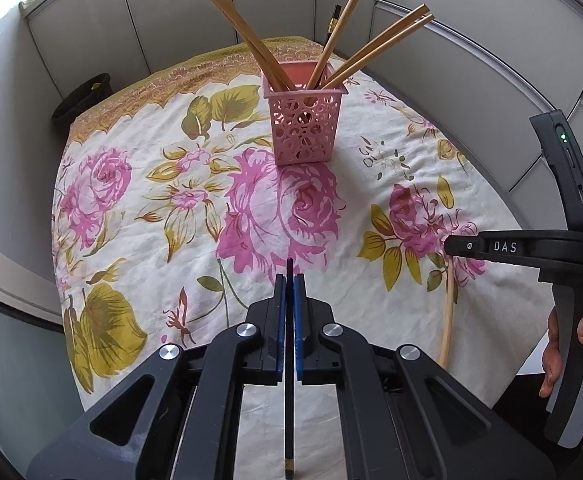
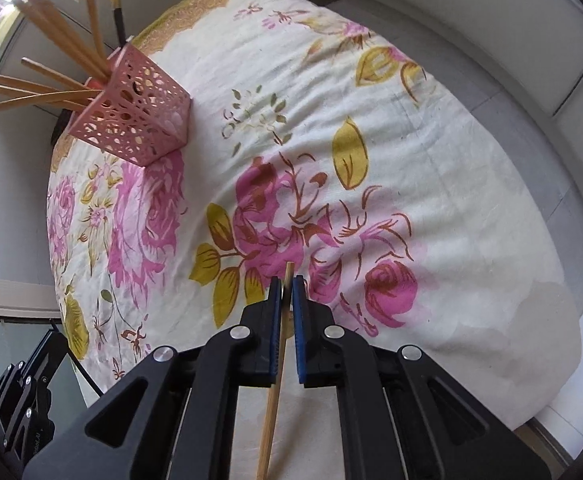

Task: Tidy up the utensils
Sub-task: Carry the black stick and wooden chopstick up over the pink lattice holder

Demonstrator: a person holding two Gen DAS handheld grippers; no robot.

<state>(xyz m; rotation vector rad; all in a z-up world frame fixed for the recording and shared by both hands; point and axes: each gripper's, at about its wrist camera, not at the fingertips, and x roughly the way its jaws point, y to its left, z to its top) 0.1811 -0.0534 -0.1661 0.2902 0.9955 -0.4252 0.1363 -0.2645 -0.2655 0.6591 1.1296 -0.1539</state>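
The left gripper (image 1: 290, 280) has its jaws clenched on a black chopstick (image 1: 289, 400), whose long side runs straight along the jaws. The right gripper (image 2: 287, 284) has its jaws clenched on a wooden chopstick (image 2: 275, 364), lined up the same way. The pink basket (image 1: 305, 120) stands on the flowered desk (image 1: 131, 200), already full of wooden chopsticks. It is at 12 o'clock from the left jaws and looks nearer to them. From the right jaws it sits far off at 10 o'clock.
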